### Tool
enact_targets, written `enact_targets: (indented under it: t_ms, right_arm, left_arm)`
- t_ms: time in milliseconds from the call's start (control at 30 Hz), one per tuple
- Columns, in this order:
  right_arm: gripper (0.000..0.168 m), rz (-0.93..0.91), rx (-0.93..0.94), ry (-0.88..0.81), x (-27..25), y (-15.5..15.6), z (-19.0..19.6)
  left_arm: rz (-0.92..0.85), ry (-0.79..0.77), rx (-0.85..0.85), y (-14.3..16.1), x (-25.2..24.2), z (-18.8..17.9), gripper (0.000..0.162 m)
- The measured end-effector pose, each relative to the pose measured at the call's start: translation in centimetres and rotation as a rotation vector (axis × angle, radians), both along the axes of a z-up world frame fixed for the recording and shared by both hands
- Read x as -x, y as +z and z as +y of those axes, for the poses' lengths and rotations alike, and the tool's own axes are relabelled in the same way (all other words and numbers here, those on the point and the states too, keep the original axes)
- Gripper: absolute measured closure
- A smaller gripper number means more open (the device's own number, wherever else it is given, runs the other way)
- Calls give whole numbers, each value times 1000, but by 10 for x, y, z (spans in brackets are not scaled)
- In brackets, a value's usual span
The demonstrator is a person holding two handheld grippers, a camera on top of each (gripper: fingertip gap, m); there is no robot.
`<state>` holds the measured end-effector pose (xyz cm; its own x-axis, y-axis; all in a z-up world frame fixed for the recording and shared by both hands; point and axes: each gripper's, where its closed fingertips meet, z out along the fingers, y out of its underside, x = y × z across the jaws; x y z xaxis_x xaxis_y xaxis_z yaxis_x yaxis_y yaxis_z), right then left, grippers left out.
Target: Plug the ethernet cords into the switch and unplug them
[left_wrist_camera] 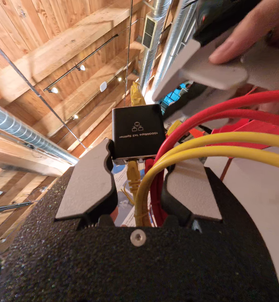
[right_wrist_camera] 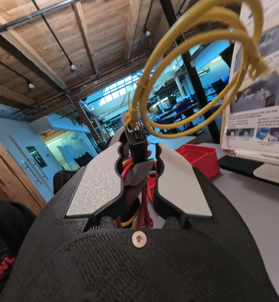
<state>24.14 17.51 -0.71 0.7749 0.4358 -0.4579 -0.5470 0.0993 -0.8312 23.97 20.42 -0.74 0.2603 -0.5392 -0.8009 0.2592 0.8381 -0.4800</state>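
My left gripper (left_wrist_camera: pixel 139 156) is shut on a small black switch (left_wrist_camera: pixel 137 129) and holds it up in the air. A yellow plug (left_wrist_camera: pixel 133 173) and a red plug (left_wrist_camera: pixel 149 165) sit in its near face. Red cords (left_wrist_camera: pixel 217 104) and yellow cords (left_wrist_camera: pixel 217 138) loop off to the right. Another yellow plug (left_wrist_camera: pixel 136 95) sits in the far face. My right gripper (right_wrist_camera: pixel 139 155) is open, its fingertips on either side of the switch (right_wrist_camera: pixel 136 140) without gripping it. The looped yellow cord (right_wrist_camera: pixel 192 81) rises from the plug (right_wrist_camera: pixel 133 117).
A red bin (right_wrist_camera: pixel 199 155) stands on the grey table (right_wrist_camera: pixel 250 212). A printed instruction sheet (right_wrist_camera: pixel 258 98) stands upright at the right. A hand (left_wrist_camera: pixel 243 37) holds the right gripper. Wooden ceiling beams and metal ducts are overhead. Both grippers' tips are close together, under 4 cm apart.
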Motion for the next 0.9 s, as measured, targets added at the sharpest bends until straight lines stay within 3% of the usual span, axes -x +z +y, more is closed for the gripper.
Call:
enact_targets:
  t_ms: [133, 233, 333, 500, 567, 700, 900]
  right_arm:
    - [166, -25, -125, -14, -3, 32, -3]
    - [140, -69, -101, 6, 6, 25, 8]
    - [133, -86, -106, 48, 17, 25, 18]
    - [135, -86, -166, 77, 20, 28, 15]
    - [117, -101, -173, 65, 17, 28, 14]
    - [118, -179, -222, 52, 21, 33, 6]
    - [137, -244, -284, 46, 26, 40, -5]
  left_arm:
    - [-50, 88, -73, 5, 7, 11, 99]
    - [-70, 110, -112, 6, 11, 13, 99]
    - [-89, 123, -121, 7, 15, 17, 99]
    - [-122, 63, -108, 12, 23, 10, 99]
    - [-140, 17, -101, 15, 26, 2, 99]
    - [-150, -26, -92, 16, 28, -7, 99]
    - [-157, 2, -142, 14, 26, -13, 99]
